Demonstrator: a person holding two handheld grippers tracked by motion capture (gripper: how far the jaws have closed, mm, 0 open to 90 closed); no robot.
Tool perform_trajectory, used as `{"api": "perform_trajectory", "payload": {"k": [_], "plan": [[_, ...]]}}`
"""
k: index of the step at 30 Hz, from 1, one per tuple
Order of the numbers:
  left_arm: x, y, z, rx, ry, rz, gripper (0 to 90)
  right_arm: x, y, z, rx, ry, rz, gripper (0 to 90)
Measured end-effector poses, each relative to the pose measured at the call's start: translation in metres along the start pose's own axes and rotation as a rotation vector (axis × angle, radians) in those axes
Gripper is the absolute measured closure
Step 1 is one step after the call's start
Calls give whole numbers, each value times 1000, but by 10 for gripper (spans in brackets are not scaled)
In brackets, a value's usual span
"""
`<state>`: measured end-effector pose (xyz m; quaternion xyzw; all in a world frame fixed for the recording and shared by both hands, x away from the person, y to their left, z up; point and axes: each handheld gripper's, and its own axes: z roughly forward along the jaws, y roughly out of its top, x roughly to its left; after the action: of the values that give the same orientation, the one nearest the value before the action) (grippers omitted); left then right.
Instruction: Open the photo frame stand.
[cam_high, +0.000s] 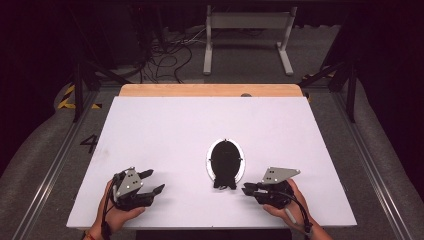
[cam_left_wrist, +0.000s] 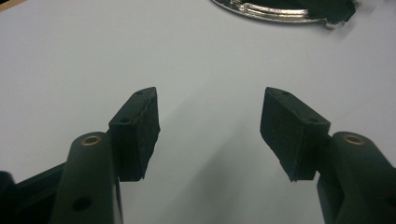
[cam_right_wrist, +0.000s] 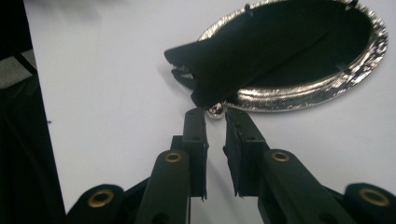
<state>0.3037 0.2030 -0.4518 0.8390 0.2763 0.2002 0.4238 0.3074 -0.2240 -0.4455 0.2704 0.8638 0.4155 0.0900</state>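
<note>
With the oval silver-rimmed frame (cam_high: 225, 160) lying black back up at the near middle of the tabletop (cam_high: 165, 125), its stand flap (cam_right_wrist: 219, 70) could be missed or the frame pushed away, since the right gripper (cam_right_wrist: 215, 116) fingers are nearly closed, apparently on nothing, just short of its foot, while the left gripper (cam_left_wrist: 210, 119) fingers stand open and empty.

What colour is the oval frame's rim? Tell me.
Shiny silver, around a black back; the oval frame shows best in the right gripper view.
</note>
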Motion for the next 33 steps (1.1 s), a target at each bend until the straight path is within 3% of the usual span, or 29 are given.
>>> {"api": "perform_trajectory", "payload": {"k": [7, 19, 26, 33], "plan": [[-5, 1, 9, 29, -16, 26, 390, 3, -1, 13, 44, 11, -6, 799], [-6, -2, 13, 57, -35, 23, 373, 3, 4, 22, 93, 21, -3, 831], [-7, -1, 16, 72, -34, 32, 363, 9, 9, 24, 124, -17, -34, 811], [-9, -1, 18, 83, -40, 34, 351, 9, 12, 27, 132, -20, 1, 801]]}}
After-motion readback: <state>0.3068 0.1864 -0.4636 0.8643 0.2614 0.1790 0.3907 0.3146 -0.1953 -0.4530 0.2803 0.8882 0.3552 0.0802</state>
